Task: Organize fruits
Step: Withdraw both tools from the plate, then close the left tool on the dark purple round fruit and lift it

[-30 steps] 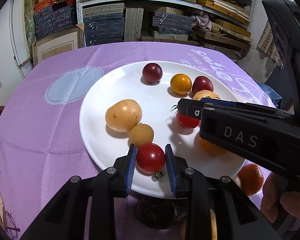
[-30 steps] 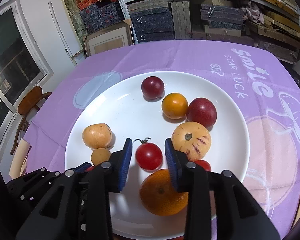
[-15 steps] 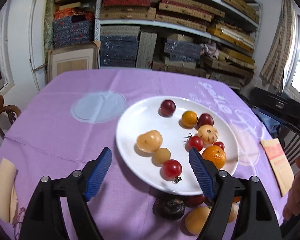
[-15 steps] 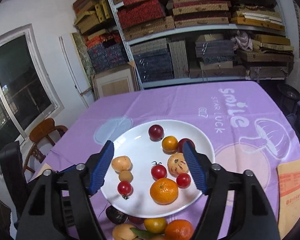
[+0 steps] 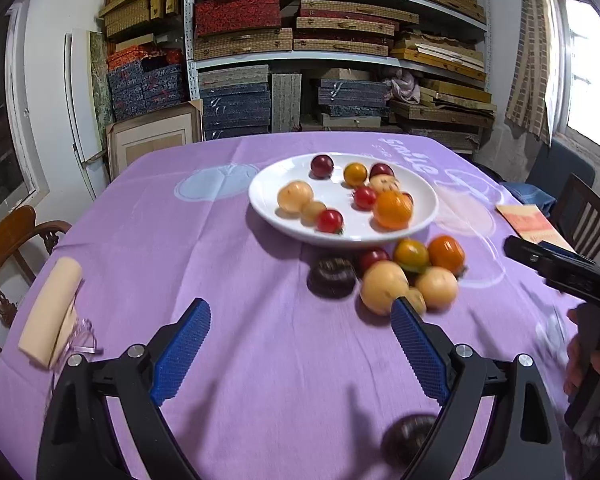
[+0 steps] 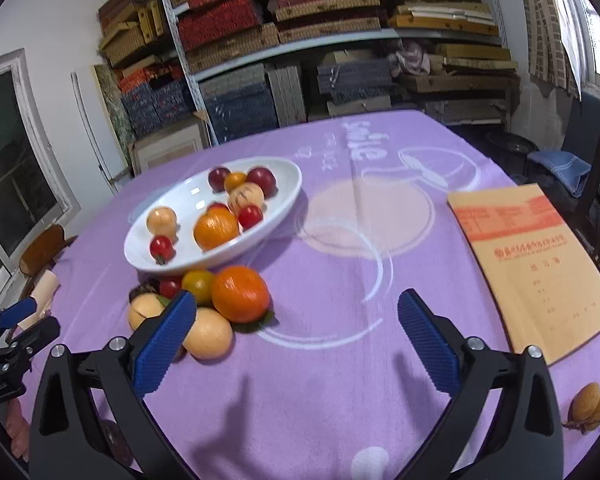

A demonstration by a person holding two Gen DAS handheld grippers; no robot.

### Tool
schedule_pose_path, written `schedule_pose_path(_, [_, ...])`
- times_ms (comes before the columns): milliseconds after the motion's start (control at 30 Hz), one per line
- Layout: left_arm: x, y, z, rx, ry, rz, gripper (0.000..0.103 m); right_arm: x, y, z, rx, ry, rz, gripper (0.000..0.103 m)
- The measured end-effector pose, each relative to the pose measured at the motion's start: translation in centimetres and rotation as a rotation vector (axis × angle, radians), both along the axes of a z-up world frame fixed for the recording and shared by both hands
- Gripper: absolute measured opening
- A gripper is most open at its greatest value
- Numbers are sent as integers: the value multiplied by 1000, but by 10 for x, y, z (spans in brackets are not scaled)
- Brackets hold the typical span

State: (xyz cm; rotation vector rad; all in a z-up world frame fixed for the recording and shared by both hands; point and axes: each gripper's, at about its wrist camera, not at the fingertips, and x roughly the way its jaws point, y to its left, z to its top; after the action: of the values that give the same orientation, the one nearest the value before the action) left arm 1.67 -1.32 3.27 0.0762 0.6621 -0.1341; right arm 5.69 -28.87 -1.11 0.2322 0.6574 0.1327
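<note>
- Left gripper (image 5: pixel 300 344): we had the jaws spread wide, nothing between the blue pads, held above bare purple tablecloth (image 5: pixel 228 272).
- Right gripper (image 6: pixel 296 336): also wide apart and empty, over the cloth near the loose fruit pile.
- White plate (image 5: pixel 428 216) sat mid-table, toward the far side. On it we saw a dark red plum (image 5: pixel 322 165) at the back, a yellow-orange tomato (image 5: pixel 355 173), a streaked pale fruit (image 6: pixel 246 199), two pale yellow fruits on the left side, several red cherry tomatoes and an orange (image 6: pixel 216 229) near the front rim.
- Loose pile lay on the cloth just in front of the plate: a large orange (image 6: pixel 240 293), a yellow-green tomato (image 6: pixel 198 285), a red tomato (image 5: pixel 372 258), three pale yellow fruits and a dark ribbed tomato (image 5: pixel 332 276) on the pile's left edge. They sat touching one another.
- Another dark fruit (image 5: pixel 410 438) lay near us, partly hidden behind the left gripper's right finger.
- Orange envelope (image 6: pixel 528 264) lay flat on the right side of the cloth; a small yellow-brown fruit (image 6: pixel 588 406) sat near the right edge.
- Left-wrist view was motion-blurred, so small fruit details were unclear.
</note>
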Motion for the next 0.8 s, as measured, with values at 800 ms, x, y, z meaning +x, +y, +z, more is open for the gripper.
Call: schedule_pose_path(800, [-41,-52,-53,70,135,-217,92,3,-15,3,61,-13,-48,99])
